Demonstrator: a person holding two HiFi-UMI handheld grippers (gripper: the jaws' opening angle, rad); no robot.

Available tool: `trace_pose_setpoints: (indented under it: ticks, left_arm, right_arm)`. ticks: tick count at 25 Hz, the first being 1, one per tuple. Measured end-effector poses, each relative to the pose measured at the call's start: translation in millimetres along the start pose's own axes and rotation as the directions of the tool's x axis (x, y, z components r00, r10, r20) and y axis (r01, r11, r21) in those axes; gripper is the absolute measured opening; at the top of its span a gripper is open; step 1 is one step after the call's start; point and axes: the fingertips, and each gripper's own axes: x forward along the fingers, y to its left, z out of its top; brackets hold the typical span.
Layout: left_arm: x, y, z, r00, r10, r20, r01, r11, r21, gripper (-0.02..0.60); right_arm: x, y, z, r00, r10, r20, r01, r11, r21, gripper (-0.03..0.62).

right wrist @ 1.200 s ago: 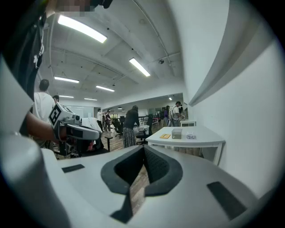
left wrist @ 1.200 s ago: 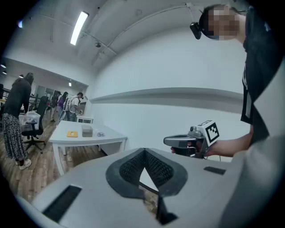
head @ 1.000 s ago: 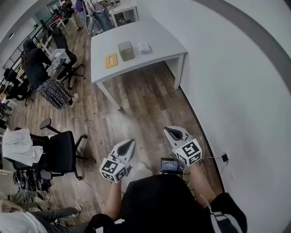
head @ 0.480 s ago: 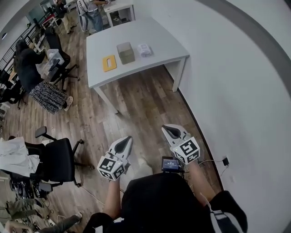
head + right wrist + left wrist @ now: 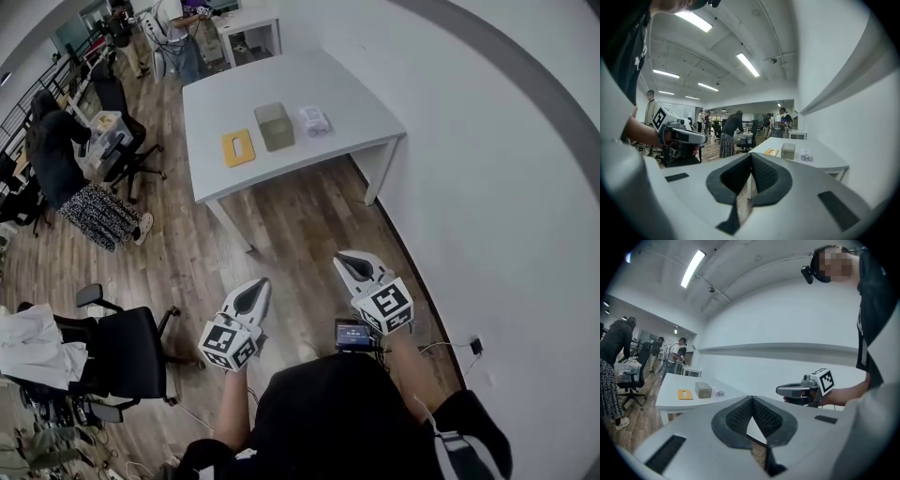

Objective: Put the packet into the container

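A white table (image 5: 291, 94) stands far ahead across the wooden floor. On it lie a flat yellow item (image 5: 237, 147), a grey see-through container (image 5: 275, 126) and a small clear packet (image 5: 315, 120), side by side. The same three show in the left gripper view: yellow item (image 5: 685, 394), container (image 5: 703, 390), packet (image 5: 718, 393). The container (image 5: 788, 151) and packet (image 5: 806, 155) also appear in the right gripper view. My left gripper (image 5: 259, 287) and right gripper (image 5: 347, 263) are held level in front of me, far short of the table. Both are shut with nothing between their pads.
A white wall (image 5: 487, 187) runs along the right. Office chairs (image 5: 127, 342) stand at the left, and several people (image 5: 66, 150) are at desks further back left. A second small white table (image 5: 248, 23) stands beyond the first. Wooden floor lies between me and the table.
The table has come a little closer and shifted right in the head view as I walked toward it. Both grippers stayed shut and kept their place before me.
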Motion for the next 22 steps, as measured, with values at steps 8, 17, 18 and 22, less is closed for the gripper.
trace_pose_setpoints:
  ticks: [8,17,18,22]
  left_arm:
    - [24.0,43.7,-3.0,0.999,-0.037,-0.015,0.036,0.999,-0.029,0.008]
    - [98.1,88.3,6.7,0.997,-0.058,-0.041,0.057,0.998,-0.019,0.008]
    - [108.4,94.0,10.5,0.998,-0.056,-0.042,0.055,0.998,-0.014,0.008]
    - [153.0,116.5,32.1,0.998,-0.05,-0.047,0.051,0.999,0.018,0.008]
  right_arm:
    - [38.5,-21.1,-2.0,0.998,-0.05,-0.04,0.051,0.999,0.006,0.02]
    - [93.5,-87.8,-1.6,0.997,-0.065,-0.034,0.066,0.998,0.022,0.02]
    - [100.7,-98.4,-0.3,0.997,-0.065,-0.029,0.066,0.997,0.026,0.02]
    - [132.0,-138.6,12.8,0.999,-0.05,0.003,0.05,0.998,0.033,0.02]
